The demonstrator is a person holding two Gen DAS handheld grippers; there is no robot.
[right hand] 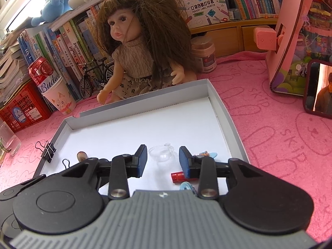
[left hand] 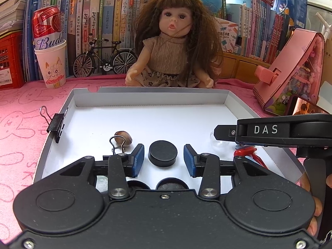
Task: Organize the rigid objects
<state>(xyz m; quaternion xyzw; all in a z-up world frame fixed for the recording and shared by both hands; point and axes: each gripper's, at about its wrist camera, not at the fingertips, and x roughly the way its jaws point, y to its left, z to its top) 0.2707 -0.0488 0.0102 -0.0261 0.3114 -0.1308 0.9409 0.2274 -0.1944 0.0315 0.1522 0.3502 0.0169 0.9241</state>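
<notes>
A worktop covered in pink cloth printed with rabbit outlines (right hand: 269, 124) carries a shallow white cardboard tray with grey outer walls (left hand: 149, 97), and behind the tray sits a long-haired brown-wigged doll in a beige knitted top (left hand: 172, 47) before a row of books. Over the near end of the tray the left gripper (left hand: 164, 159) hangs with its blue-padded jaws parted, a flat round black puck (left hand: 163, 153) lying on the tray floor between them with a clear gap to the pad on either side, so nothing is gripped. The right gripper (right hand: 162, 160) also stands with its jaws apart, and a small clear glass bowl-shaped piece (right hand: 161, 154) rests on the tray floor between them, free of both pads. Just under its right finger lies a small red plastic cylinder (right hand: 177, 176). A black binder clip with wire handles (left hand: 56, 122) is clamped onto the tray's left wall. Inside the tray, left of the puck, a brown rounded nut (left hand: 124, 138) sits just behind a smaller black binder clip (left hand: 117, 145).
</notes>
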